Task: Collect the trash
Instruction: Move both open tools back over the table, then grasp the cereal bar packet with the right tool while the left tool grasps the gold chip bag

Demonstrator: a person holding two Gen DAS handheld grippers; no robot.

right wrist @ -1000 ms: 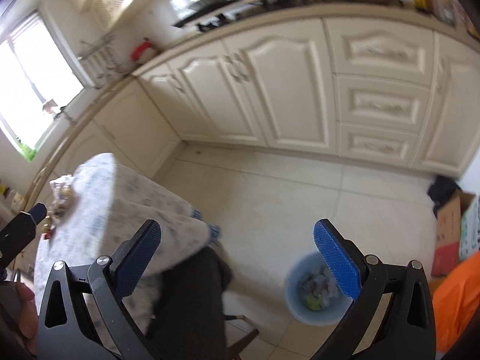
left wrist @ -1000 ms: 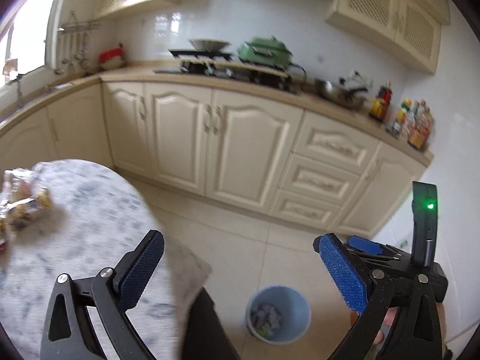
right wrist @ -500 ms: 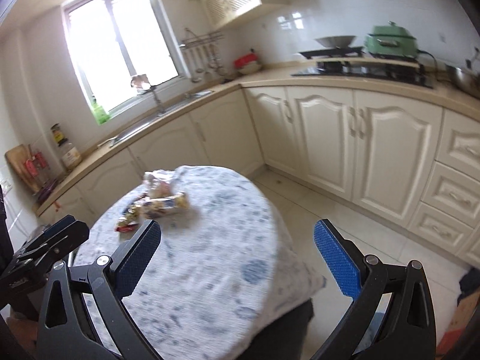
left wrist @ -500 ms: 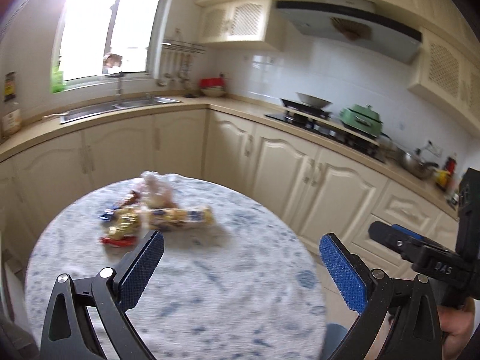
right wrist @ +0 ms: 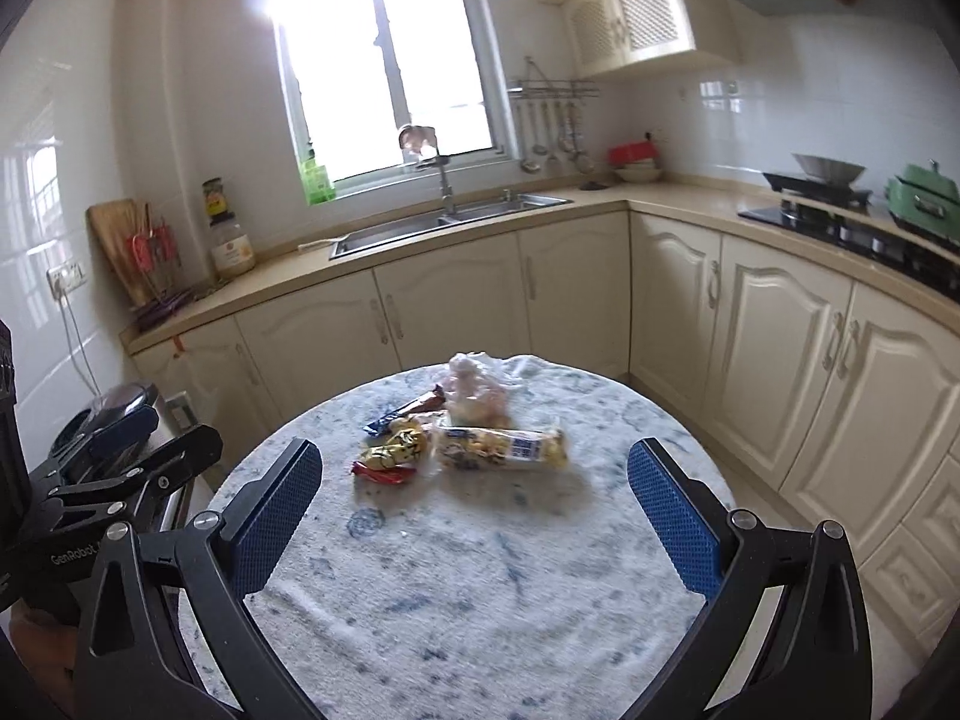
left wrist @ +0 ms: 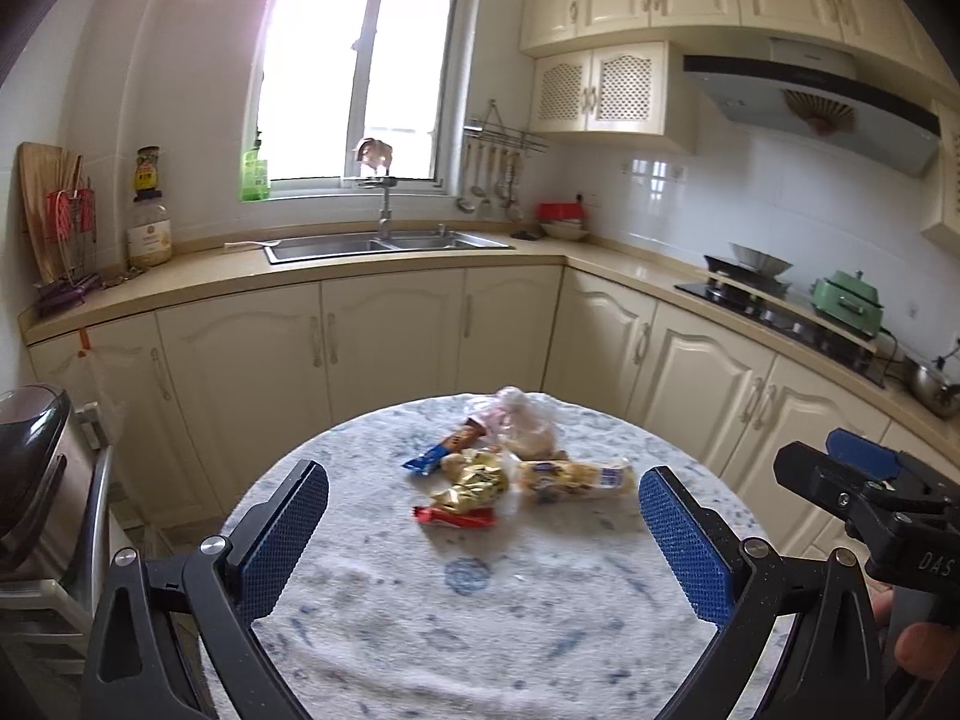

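Left claw (left wrist: 483, 531): wide open, empty, low over the near surface (left wrist: 480, 630).
Right claw (right wrist: 474, 507): equally spread, nothing held.
Wrappers (left wrist: 510, 471): heaped mid-surface, straight ahead of both claws, well apart.
Long packet (right wrist: 501, 449): lies crosswise, rightmost; the right claw looks nearer.
Beyond: sink (left wrist: 384, 243) under the window.

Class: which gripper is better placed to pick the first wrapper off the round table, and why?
Left, marginally. The left gripper frames the red wrapper almost centrally; the right gripper sees it offset leftward. Both are open and empty.
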